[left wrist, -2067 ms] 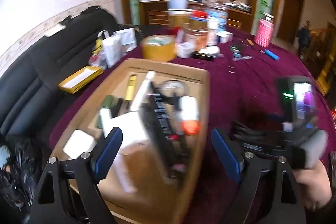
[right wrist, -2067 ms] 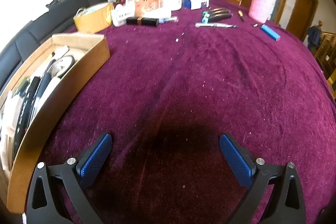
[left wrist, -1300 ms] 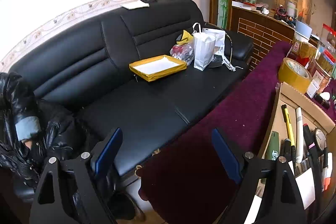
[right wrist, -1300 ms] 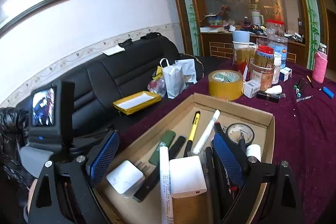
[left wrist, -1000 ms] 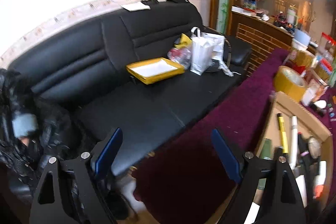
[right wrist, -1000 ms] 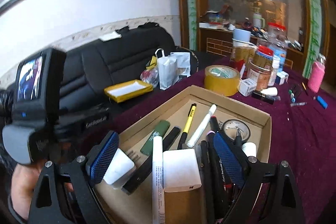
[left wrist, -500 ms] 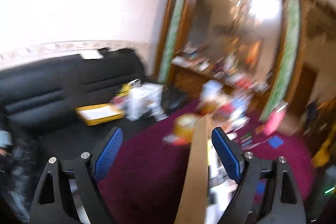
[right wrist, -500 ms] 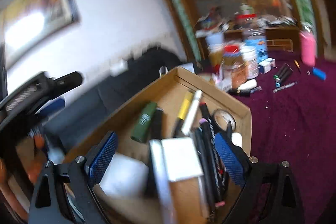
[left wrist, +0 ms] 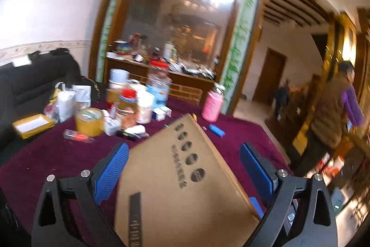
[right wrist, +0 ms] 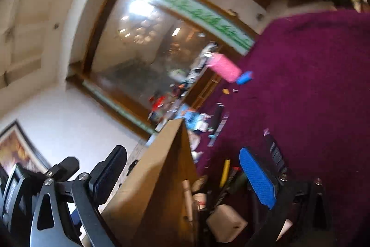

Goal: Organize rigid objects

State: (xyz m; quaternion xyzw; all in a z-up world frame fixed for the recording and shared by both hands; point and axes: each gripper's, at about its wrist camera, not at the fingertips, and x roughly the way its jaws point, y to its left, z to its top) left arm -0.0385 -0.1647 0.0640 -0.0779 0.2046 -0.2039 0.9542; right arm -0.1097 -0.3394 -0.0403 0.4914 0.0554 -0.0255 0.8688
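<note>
Pens (right wrist: pixel 224 174) and small boxes sit in the tipped cardboard box (left wrist: pixel 185 182); both claws (left (left wrist: pixel 182 168), right (right wrist: pixel 182 175)) are opening, gripping nothing; strays remain on the surface (left wrist: pixel 46 154).

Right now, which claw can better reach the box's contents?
Right, probably: both opening astride the cardboard box, but the right claw faces the white block and yellow pen; the left claw sees only its underside.

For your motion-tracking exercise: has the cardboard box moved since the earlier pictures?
Yes. The cardboard box, earlier flat and open-side up on the purple tablecloth, is now tipped up, its printed underside facing the left camera, contents spilling.
</note>
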